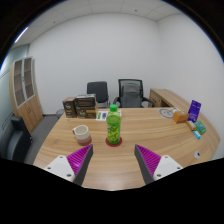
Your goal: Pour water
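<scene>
Bottle (114, 123), green label, beyond open claw (114, 160)

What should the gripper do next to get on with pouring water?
Probably move straight forward: the open fingers hold nothing, and the green plastic bottle with the red cap stands upright on the wooden table beyond them, beside the beige cup.

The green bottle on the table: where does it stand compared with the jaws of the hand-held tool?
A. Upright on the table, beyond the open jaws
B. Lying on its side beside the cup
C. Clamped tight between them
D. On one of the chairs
A. The green bottle stands upright on the table, next to the cup, well ahead of the gripper, whose jaws are spread apart and hold nothing.
</scene>
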A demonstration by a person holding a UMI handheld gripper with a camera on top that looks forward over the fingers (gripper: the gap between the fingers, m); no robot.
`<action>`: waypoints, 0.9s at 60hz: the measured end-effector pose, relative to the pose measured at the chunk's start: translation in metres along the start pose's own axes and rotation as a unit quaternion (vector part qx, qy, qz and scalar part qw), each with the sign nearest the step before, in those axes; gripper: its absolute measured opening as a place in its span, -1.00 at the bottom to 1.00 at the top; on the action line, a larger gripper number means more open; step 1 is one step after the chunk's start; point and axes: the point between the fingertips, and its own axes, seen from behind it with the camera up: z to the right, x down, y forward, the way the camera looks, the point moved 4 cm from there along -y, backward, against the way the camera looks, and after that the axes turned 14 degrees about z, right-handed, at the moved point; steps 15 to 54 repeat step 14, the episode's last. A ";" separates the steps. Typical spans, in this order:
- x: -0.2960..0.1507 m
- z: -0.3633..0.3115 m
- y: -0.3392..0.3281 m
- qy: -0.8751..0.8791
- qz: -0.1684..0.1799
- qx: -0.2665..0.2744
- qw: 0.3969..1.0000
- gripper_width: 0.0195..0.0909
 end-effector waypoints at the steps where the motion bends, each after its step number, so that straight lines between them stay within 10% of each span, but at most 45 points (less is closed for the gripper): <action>1: -0.002 0.000 -0.001 0.000 0.002 0.000 1.000 0.86; 54: -0.024 -0.001 -0.006 0.010 0.029 0.018 0.999 0.86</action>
